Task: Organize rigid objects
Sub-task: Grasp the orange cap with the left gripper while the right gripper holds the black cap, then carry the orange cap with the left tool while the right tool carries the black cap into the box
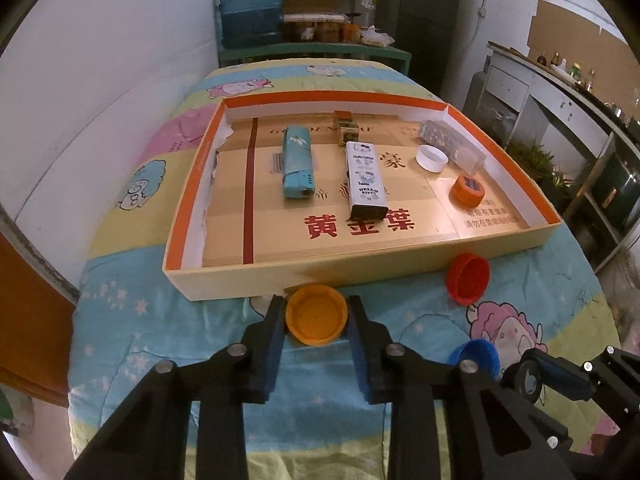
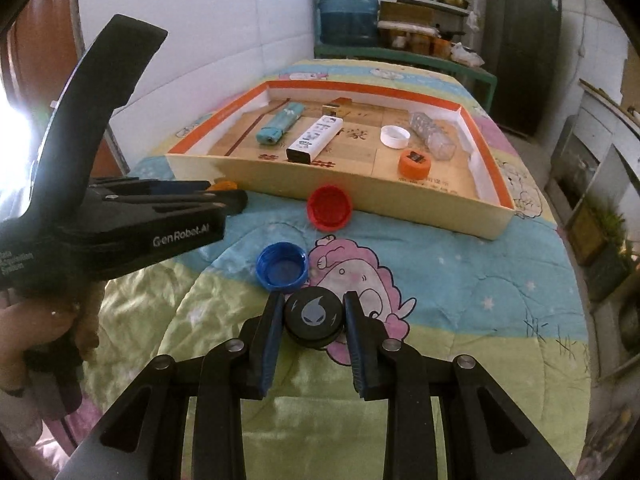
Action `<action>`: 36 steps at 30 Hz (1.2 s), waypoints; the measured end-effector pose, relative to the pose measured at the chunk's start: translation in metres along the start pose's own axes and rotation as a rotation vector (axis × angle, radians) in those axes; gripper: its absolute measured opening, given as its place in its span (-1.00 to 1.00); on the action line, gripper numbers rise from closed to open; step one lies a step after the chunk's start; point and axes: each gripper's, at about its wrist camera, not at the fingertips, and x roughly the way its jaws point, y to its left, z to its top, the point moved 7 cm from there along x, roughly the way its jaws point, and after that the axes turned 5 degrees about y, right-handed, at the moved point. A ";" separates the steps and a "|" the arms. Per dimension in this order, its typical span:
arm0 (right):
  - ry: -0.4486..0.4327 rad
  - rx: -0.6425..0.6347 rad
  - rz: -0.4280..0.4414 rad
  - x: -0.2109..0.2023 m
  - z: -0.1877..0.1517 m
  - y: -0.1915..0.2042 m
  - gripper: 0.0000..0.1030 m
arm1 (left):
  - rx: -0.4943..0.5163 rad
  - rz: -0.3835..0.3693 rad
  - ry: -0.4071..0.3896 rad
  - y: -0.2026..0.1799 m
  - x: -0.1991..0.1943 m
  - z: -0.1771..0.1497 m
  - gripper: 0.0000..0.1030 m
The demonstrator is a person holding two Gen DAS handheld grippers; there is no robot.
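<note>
My left gripper (image 1: pixel 316 302) is shut on an orange bottle cap (image 1: pixel 316 316), open side up, on the quilt just before the front wall of the shallow cardboard tray (image 1: pixel 224 276). In the right wrist view my right gripper (image 2: pixel 313 300) is shut on a black round lid (image 2: pixel 314 314) with a drop logo, low over the quilt. A red cap (image 2: pixel 330 208) leans at the tray's front wall (image 2: pixel 400 200). A blue cap (image 2: pixel 282 266) lies open side up beside the black lid. The left gripper (image 2: pixel 230 200) shows side-on at the left.
Inside the tray lie a teal lighter (image 1: pixel 296 164), a white Hello Kitty box (image 1: pixel 365 178), a white cap (image 1: pixel 431 158), an orange cap (image 1: pixel 467 190), a clear plastic box (image 1: pixel 448 140) and a small cube (image 1: pixel 346 128). A hand (image 2: pixel 44 332) grips the left tool.
</note>
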 end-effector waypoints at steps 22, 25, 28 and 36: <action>-0.051 -0.026 -0.022 -0.018 0.028 -0.004 -0.41 | -0.051 0.010 -0.097 0.014 -0.043 0.016 -0.41; -0.069 -0.038 -0.025 -0.022 0.040 -0.005 -0.41 | -0.062 0.004 -0.111 0.018 -0.049 0.022 -0.41; -0.083 -0.048 -0.026 -0.024 0.051 -0.005 -0.41 | -0.068 0.002 -0.125 0.021 -0.054 0.026 -0.41; -0.107 -0.069 -0.024 -0.026 0.075 -0.006 -0.41 | -0.079 0.002 -0.147 0.025 -0.060 0.037 -0.41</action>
